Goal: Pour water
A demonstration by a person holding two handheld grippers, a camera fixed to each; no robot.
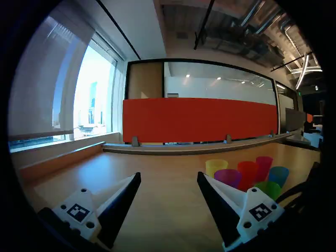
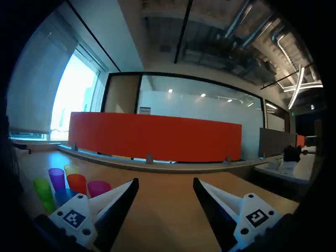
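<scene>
cups (image 1: 248, 173) stand bunched on the table (image 1: 168, 222), six of them in coloured plastic: yellow, purple, orange, pink, blue and green. in the left gripper view they sit ahead and to the right of our left gripper (image 1: 169, 176), just beyond its right finger and apart from it. that finger partly hides the purple one. the left gripper is spread wide with bare wood between its fingers, grasping nothing. in the right gripper view the cups (image 2: 77, 183) lie to the lower left, beside the left finger of our right gripper (image 2: 165, 181), which likewise gapes with nothing in it. both grippers hang low over the table and point toward a red partition (image 1: 197, 119) at its far edge. a bright window (image 1: 94, 101) lies to the left. the cups seem empty to us, though the fisheye makes them too small to be sure.
</scene>
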